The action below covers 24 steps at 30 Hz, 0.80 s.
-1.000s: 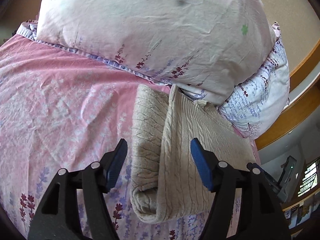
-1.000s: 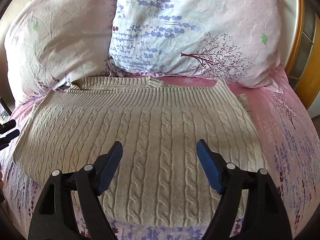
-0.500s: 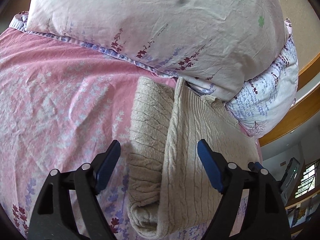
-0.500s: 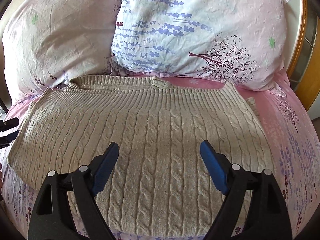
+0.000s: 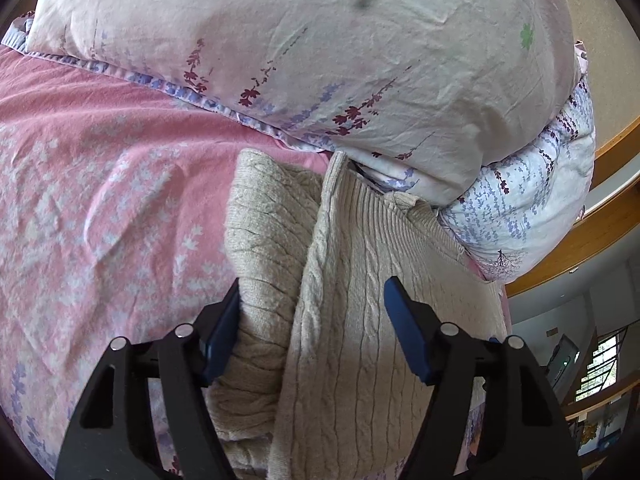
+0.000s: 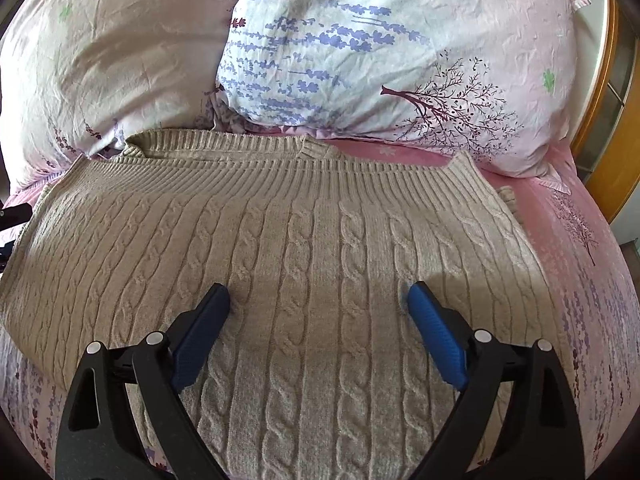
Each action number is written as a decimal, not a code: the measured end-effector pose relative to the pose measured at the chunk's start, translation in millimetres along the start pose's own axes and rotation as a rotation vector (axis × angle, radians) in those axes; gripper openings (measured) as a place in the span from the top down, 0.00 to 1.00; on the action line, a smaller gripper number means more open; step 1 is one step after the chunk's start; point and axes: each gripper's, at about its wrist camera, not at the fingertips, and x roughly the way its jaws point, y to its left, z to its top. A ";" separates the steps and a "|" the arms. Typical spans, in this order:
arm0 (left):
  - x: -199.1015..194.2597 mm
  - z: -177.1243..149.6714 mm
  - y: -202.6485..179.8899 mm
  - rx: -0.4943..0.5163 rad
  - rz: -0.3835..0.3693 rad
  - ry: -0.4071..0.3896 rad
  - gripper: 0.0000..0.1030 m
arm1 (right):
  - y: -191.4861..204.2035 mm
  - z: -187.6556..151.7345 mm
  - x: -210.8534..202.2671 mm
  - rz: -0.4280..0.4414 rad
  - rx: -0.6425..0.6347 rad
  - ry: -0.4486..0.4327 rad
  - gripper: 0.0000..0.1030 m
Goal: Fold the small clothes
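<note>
A beige cable-knit sweater (image 6: 312, 248) lies folded flat on the pink bed sheet (image 6: 580, 248), its ribbed edge toward the pillows. My right gripper (image 6: 318, 300) is open just above its middle, both blue pads over the knit. In the left wrist view the sweater (image 5: 352, 320) shows edge-on, with a folded thicker part (image 5: 264, 248) on its left side. My left gripper (image 5: 312, 312) is open and straddles that side edge, its left pad against the folded part.
Two floral pillows (image 6: 380, 48) (image 6: 104, 60) lie right behind the sweater, one touching its ribbed edge. A wooden bed frame (image 6: 604, 92) runs along the right. The pink sheet (image 5: 100, 208) spreads out left of the sweater.
Both grippers have moved forward and down toward the sweater. The left one now has the sweater's side edge between its open jaws.
</note>
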 end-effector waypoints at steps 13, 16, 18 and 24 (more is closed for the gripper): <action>17.4 -6.9 -10.2 -0.007 0.016 0.034 0.74 | 1.1 0.1 1.2 0.005 0.003 -0.002 0.09; 15.7 -7.5 -15.9 -0.007 0.019 0.036 0.77 | 1.6 -0.1 1.3 0.005 0.005 -0.002 0.09; 12.3 -6.9 -20.9 -0.017 -0.029 0.021 0.78 | 1.6 0.1 1.3 0.007 0.007 0.000 0.09; -1.0 -4.0 -49.3 -0.026 -0.169 -0.016 0.79 | -2.7 1.1 -2.7 0.037 0.032 0.006 0.09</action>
